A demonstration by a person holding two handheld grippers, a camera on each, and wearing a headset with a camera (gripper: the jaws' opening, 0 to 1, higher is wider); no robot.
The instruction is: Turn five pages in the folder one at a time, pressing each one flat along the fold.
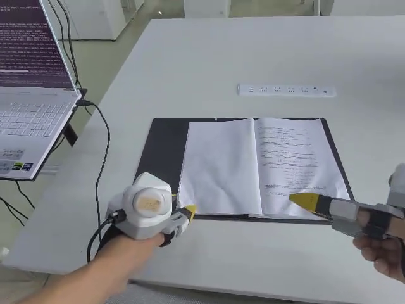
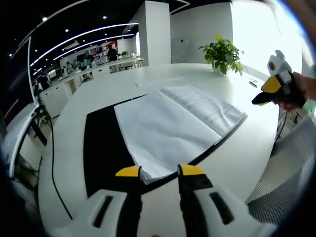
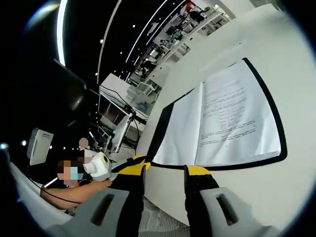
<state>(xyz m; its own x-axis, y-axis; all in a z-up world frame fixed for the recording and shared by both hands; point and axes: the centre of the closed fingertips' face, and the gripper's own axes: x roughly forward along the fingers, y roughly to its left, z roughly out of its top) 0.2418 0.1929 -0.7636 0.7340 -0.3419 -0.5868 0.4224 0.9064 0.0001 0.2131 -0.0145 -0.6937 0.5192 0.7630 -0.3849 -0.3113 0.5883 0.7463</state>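
The folder [image 1: 166, 149] lies open on the white table, its black cover showing at the left. Its left page [image 1: 218, 166] is blank and its right page [image 1: 294, 161] is printed. My left gripper [image 1: 185, 213] sits at the folder's near left corner, just short of the blank page's corner [image 2: 148, 175]; its jaws [image 2: 159, 171] are open with nothing between them. My right gripper [image 1: 305, 201] hovers over the near edge of the printed page, open and empty [image 3: 165, 169]. From there the folder [image 3: 232, 118] stretches ahead.
An open laptop [image 1: 31, 95] stands at the far left with black cables [image 1: 101, 136] trailing off the table edge. A white power strip [image 1: 286, 90] lies beyond the folder. A potted plant [image 2: 222, 54] stands at the table's far end.
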